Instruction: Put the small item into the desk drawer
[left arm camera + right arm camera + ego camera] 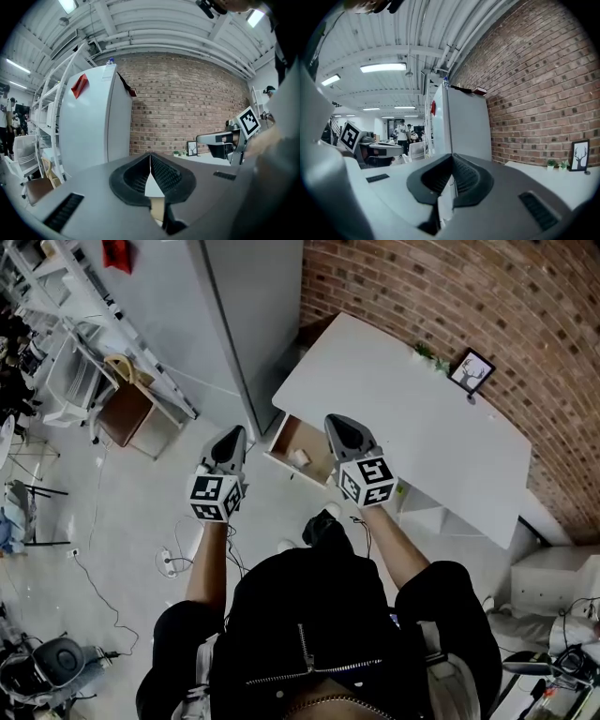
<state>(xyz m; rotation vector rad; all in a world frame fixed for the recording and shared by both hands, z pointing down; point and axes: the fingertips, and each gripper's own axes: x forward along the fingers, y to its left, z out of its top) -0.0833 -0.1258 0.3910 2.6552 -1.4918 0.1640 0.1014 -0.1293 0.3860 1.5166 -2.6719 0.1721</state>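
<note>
Seemingly the small item (300, 457) already lies inside the open drawer (281, 434), a pale lump on the wooden bottom near the middle, clear of the walls as far as the head view shows. It is too small there to tell its material. By its size I would judge it light and easy to knock aside, so if it had to be lifted again, a gentle pinch across its narrow sides from straight above would suit. The drawer walls leave little room to come in from the side. The drawer stands pulled out from the near edge of the white table (403, 409), toward the person. Neither gripper is on the item. The left gripper (150, 157) is clenched with its ribbed pads meeting at the tip and nothing between them. The right gripper (451, 157) is likewise clenched and empty. Both are held up in front of the person, the right one over the drawer and the left one off to its side over the floor. Farther out on the table, a small picture frame (472, 371) and a little plant (427, 352) stand by the brick wall (450, 296). A tall white cabinet (248, 315) stands beside the table's far end.
</note>
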